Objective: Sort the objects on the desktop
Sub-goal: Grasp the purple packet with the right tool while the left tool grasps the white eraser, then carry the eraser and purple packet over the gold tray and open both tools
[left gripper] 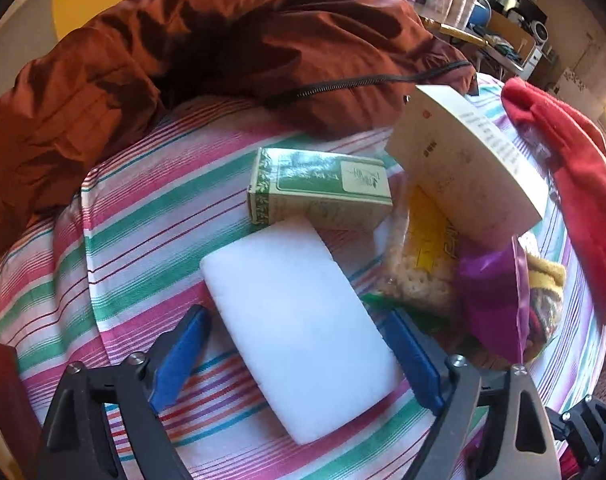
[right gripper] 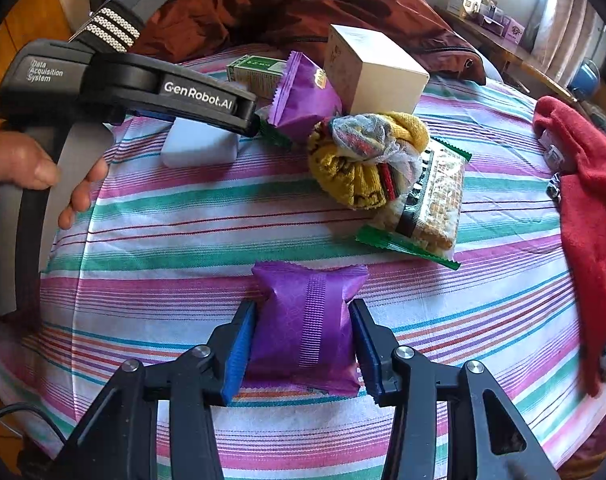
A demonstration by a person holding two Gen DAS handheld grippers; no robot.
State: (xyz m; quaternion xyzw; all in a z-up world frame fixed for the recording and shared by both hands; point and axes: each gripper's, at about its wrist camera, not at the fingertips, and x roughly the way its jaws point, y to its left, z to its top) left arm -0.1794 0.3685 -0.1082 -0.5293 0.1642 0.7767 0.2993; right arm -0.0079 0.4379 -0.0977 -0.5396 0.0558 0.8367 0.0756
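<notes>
1. Left wrist view: left gripper [left gripper: 299,360] hovered low over the striped tablecloth [left gripper: 143,220], jaws spread wide on either side of a white foam block [left gripper: 299,328]; blue pads [left gripper: 179,356] apparently short of touching it, though contact could not be told for sure.
2. Lay flat on the cloth, that block, its far end just beside a green box [left gripper: 319,192].
3. Leaned tilted to the right of the green box: a cream box [left gripper: 467,160], over a clear cracker packet [left gripper: 419,264]; near these, a purple packet [left gripper: 495,292]. Bunched behind, a rust-brown jacket [left gripper: 207,52]; at the right edge, a red cloth [left gripper: 567,168].
4. Right wrist view: right gripper [right gripper: 303,340] pinched a purple snack packet [right gripper: 307,320], pads pressed against both sides, packet just above or resting on the cloth.
5. Seen farther off: rolled yellow socks [right gripper: 363,160] atop a green-edged cracker packet [right gripper: 431,208].
</notes>
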